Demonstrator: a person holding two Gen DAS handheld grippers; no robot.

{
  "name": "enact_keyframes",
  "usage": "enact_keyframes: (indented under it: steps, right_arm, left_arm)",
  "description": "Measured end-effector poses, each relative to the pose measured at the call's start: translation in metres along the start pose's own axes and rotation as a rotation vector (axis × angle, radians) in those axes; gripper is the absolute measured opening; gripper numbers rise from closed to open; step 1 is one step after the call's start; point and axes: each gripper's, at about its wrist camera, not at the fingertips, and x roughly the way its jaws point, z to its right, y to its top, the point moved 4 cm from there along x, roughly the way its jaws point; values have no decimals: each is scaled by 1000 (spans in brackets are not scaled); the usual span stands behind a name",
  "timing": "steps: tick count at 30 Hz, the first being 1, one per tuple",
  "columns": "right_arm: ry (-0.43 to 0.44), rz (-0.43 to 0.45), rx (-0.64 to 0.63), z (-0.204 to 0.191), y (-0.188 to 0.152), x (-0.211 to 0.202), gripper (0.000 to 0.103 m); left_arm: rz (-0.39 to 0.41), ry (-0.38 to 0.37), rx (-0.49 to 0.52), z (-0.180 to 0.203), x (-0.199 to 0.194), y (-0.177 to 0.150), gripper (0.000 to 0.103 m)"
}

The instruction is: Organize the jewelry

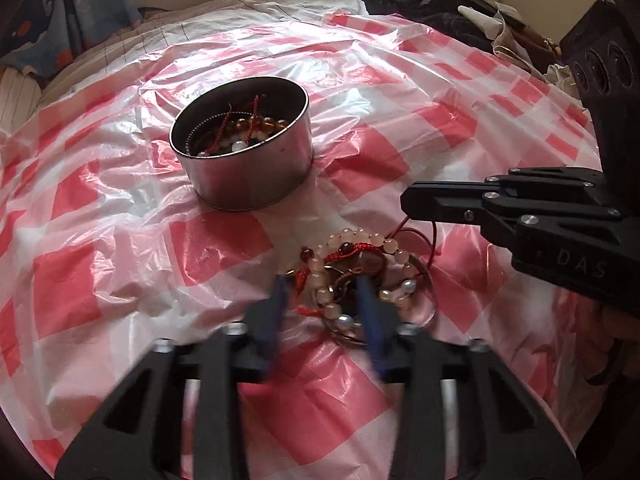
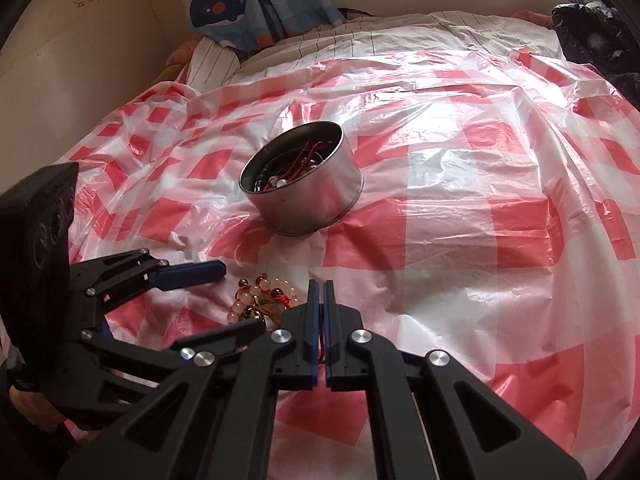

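Bracelets (image 1: 352, 276) lie heaped on the checked sheet (image 1: 400, 92) over the bed, near the tin (image 1: 244, 160), which already holds jewelry. Left gripper (image 1: 324, 304) straddles the heap, fingers part-spread, apparently for pickup. Right gripper (image 2: 321, 292) sits just beside it, fingers pressed together on a red cord (image 2: 321, 350).

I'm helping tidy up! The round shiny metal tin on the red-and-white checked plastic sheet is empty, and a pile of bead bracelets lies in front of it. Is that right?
Not quite. The round shiny metal tin is not empty: the left wrist view shows amber and white beads and red cords already inside. It does stand on the red-and-white checked plastic sheet, with the pile of bead bracelets in front of it.
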Motion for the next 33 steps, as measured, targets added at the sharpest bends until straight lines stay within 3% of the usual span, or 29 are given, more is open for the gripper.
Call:
enact_keyframes:
  steps: [1, 4, 7, 11, 12, 13, 14, 15, 20, 22, 24, 28, 33]
  right_arm:
    - [-3, -1, 2, 1, 0, 1, 3]
    - [-24, -9, 22, 8, 0, 2, 3]
    - [-40, 0, 52, 15, 2, 0, 3]
    - [12, 15, 32, 7, 3, -2, 3]
    - [30, 11, 13, 2, 3, -2, 12]
    - [38, 5, -10, -4, 2, 0, 36]
    - [36, 3, -30, -9, 0, 1, 45]
    - [44, -5, -52, -15, -1, 4, 47]
    - [22, -53, -110, -28, -6, 26, 47]
    - [-6, -91, -143, -33, -11, 37, 18]
    - [5, -79, -148, -35, -11, 34, 7]
    - [-7, -15, -124, -29, -5, 21, 7]
    - [-14, 74, -41, -10, 8, 2, 7]
  left_arm:
    - [13, -2, -19, -3, -4, 1, 12]
    - [68, -16, -129, -27, -22, 6, 8]
    - [111, -40, -254, -60, -37, 9, 7]
    - [117, -54, -329, -81, -42, 6, 7]
    - [116, -46, -325, -82, -42, 6, 7]
    - [111, -33, -317, -81, -42, 7, 7]
    - [106, -20, -309, -80, -40, 6, 7]
    - [101, -8, -304, -79, -39, 5, 7]
    - [28, 57, -268, -78, -25, -2, 12]
    - [13, 55, -265, -78, -20, -5, 15]
    - [12, 55, -258, -78, -19, -5, 15]
    - [69, 83, -247, -79, -34, 1, 2]
    - [134, 108, -295, -96, -54, 7, 2]
